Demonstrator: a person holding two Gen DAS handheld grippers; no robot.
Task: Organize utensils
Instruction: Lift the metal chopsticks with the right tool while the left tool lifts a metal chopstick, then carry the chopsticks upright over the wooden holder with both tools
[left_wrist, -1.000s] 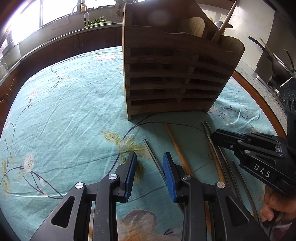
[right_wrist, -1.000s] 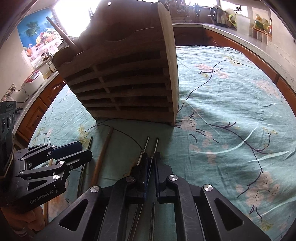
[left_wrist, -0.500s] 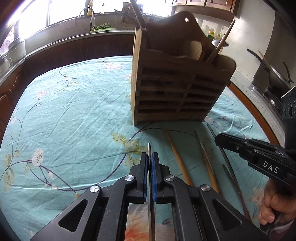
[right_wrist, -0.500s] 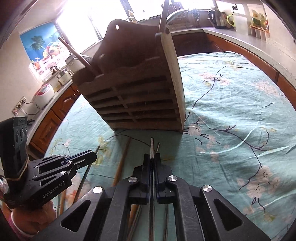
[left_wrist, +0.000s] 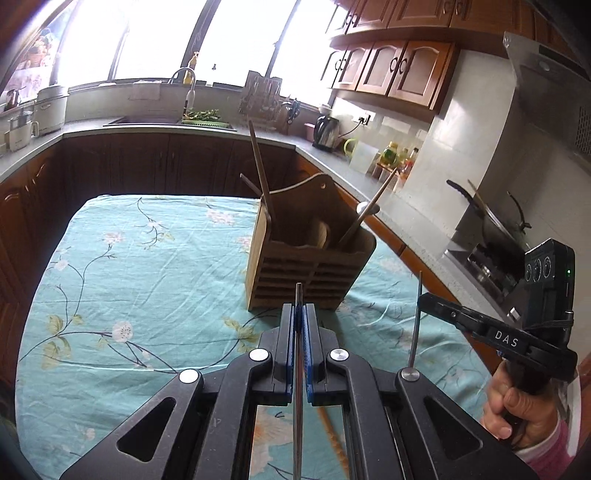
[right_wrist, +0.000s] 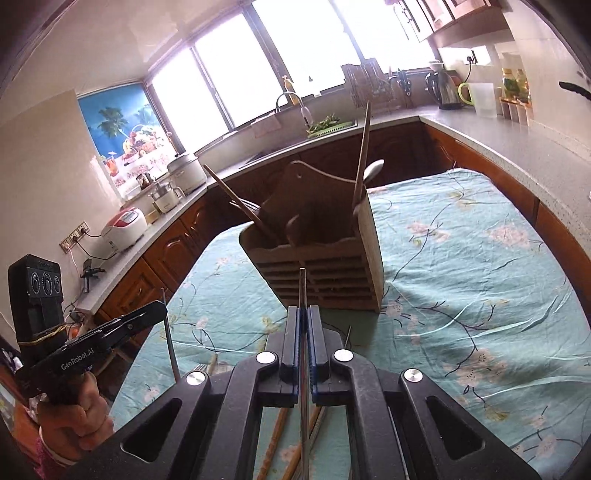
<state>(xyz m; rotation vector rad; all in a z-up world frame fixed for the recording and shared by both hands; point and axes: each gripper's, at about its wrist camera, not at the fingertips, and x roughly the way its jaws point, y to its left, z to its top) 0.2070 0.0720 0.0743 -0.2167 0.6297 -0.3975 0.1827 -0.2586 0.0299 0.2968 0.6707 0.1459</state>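
Above the table (left_wrist: 155, 266), I'm holding both tools pinched on metal chopsticks, left tool (left_wrist: 300, 314) and right tool (right_wrist: 303, 315) (tips forward), aiming for the wooden holder (left_wrist: 306, 258).

A: The thin metal chopstick (left_wrist: 297, 387) pinched in the left black two-finger gripper (left_wrist: 299, 314) runs off the bottom edge, so its far end can't be seen.

B: Same in the right wrist view: the slim steel chopstick (right_wrist: 303, 369) leaves the frame below the right black gripper (right_wrist: 303, 317).

A: The slatted wooden utensil holder (right_wrist: 325, 273) hides the lower ends of the utensils inside it.

B: And the brown wooden sticks on the cloth (right_wrist: 275, 435) show only through gaps in the gripper frame.
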